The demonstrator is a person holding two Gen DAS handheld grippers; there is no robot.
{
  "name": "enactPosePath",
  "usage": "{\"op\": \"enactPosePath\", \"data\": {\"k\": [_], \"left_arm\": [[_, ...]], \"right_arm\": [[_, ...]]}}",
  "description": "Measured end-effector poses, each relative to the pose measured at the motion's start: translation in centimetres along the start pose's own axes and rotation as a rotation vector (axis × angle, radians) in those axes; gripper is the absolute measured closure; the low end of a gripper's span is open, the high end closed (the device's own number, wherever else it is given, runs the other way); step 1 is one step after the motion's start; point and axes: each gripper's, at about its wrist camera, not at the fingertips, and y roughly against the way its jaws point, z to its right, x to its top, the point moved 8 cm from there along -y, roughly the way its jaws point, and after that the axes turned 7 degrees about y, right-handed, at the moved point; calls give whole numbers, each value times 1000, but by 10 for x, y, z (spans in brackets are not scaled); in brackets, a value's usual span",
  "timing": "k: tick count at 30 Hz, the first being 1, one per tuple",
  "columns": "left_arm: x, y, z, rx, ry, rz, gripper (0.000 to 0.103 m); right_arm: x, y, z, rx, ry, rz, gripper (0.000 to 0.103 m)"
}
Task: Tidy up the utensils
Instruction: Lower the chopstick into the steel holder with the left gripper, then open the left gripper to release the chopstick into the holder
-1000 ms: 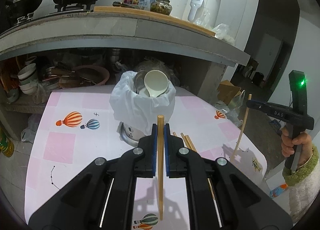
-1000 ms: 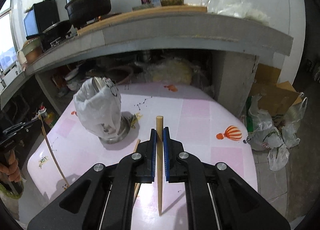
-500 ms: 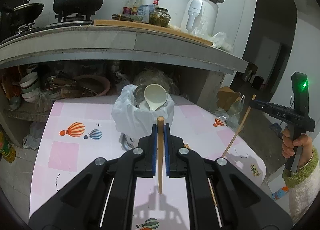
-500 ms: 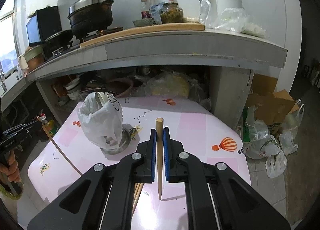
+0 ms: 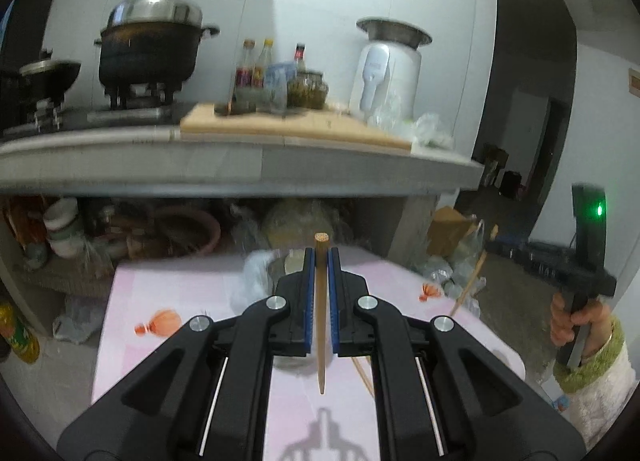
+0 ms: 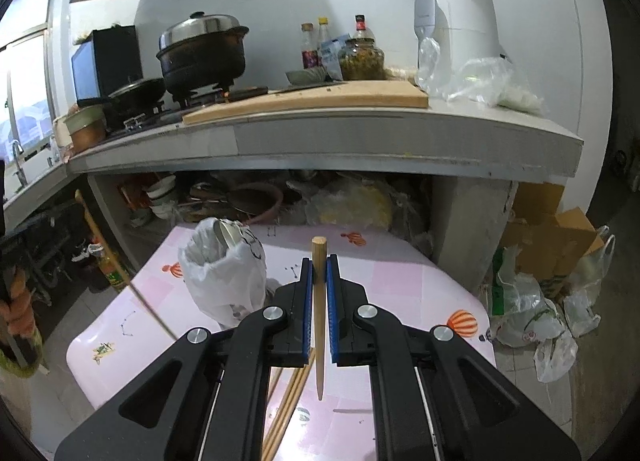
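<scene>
The left gripper (image 5: 321,261) has its fingers pinching a wooden chopstick (image 5: 321,313), held upright above the pink worktop (image 5: 160,289). The bag-lined utensil holder (image 6: 224,273) stands on that worktop. The right gripper (image 6: 319,269) pinches a second chopstick (image 6: 319,321); loose chopsticks (image 6: 286,405) lie beneath it.

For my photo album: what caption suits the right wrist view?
Right gripper holding one chopstick above a pink table.
</scene>
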Motion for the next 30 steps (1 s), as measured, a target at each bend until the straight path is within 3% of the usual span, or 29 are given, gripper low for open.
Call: {"op": "enactPosePath", "data": {"k": [8, 12, 19, 30], "left_arm": [[76, -3, 6, -1, -25, 114, 98], [96, -22, 5, 34, -51, 134, 98], [100, -66, -11, 86, -71, 112, 98], [75, -125, -39, 143, -77, 27, 98]], "right_arm": [[2, -5, -1, 9, -4, -8, 96], [0, -10, 2, 20, -17, -14, 96], [-4, -20, 8, 21, -26, -27, 96], [-13, -38, 17, 28, -43, -58, 96]]}}
